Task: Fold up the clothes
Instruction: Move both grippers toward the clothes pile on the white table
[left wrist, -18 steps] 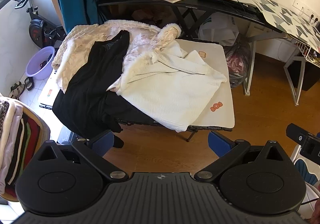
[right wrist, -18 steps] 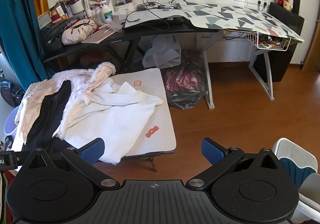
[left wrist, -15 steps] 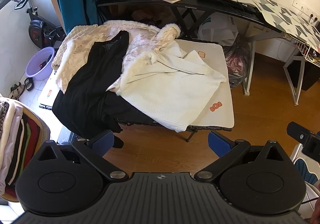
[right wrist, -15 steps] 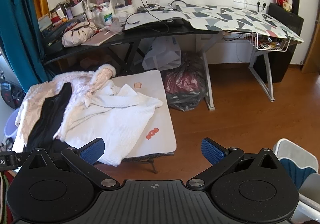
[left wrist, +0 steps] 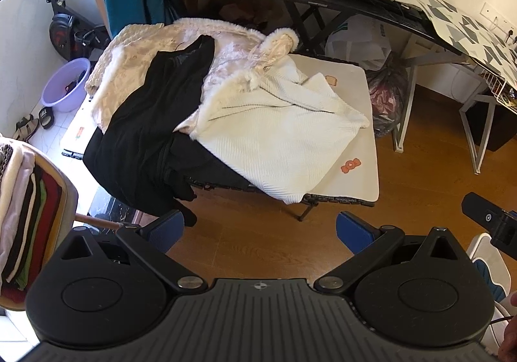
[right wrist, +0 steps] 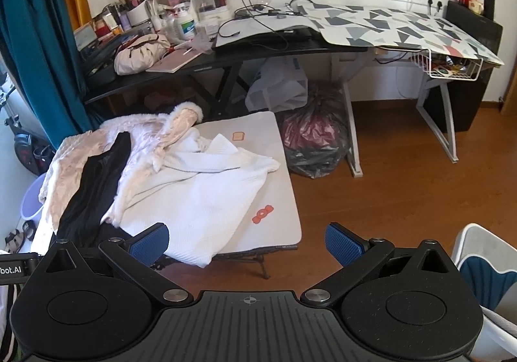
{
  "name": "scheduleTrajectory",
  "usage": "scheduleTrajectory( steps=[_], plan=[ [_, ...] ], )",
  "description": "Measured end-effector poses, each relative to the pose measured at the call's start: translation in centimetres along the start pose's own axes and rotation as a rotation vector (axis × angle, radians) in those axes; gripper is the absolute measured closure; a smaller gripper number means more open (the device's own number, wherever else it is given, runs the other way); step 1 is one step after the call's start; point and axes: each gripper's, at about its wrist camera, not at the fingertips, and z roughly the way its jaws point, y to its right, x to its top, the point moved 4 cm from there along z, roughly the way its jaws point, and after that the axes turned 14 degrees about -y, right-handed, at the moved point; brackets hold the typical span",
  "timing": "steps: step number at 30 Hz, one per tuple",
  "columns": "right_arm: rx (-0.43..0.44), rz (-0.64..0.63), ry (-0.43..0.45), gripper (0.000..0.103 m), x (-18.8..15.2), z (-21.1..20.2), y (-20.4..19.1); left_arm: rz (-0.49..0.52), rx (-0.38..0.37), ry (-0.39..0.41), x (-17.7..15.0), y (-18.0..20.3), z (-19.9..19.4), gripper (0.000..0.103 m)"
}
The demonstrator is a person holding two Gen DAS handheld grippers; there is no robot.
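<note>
A low white folding table (left wrist: pixel 362 122) (right wrist: pixel 281 187) carries a heap of clothes: a white ribbed knit sweater (left wrist: pixel 274 135) (right wrist: pixel 200 194) on top at the front, a black garment (left wrist: pixel 152 122) (right wrist: pixel 97 181) draped over the left edge, and a cream fur-trimmed coat (left wrist: pixel 232 48) (right wrist: pixel 145 135) behind them. My left gripper (left wrist: pixel 260 229) hangs open above the wooden floor, short of the table's front edge, with nothing between its blue pads. My right gripper (right wrist: pixel 247 242) is open too, empty, above the table's front right corner.
A cluttered black desk (right wrist: pixel 226 58) stands behind the table, with bags (right wrist: pixel 310 139) under it. A chair holding stacked folded clothes (left wrist: pixel 22 200) is at the left. A purple basin (left wrist: pixel 66 84) and teal curtain (right wrist: pixel 35 38) are at the far left, a white chair (right wrist: pixel 484 278) at the right.
Both views have shifted only slightly; the clothes lie as before and both grippers stay open.
</note>
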Motion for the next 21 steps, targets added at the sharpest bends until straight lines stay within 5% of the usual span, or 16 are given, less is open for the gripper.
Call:
scheduleTrajectory(
  steps=[21],
  plan=[
    [0.08,-0.079,-0.015,0.001,0.9,0.7,-4.8,-0.1,0.032,0.016,-0.4,-4.4,-0.4,0.001]
  ],
)
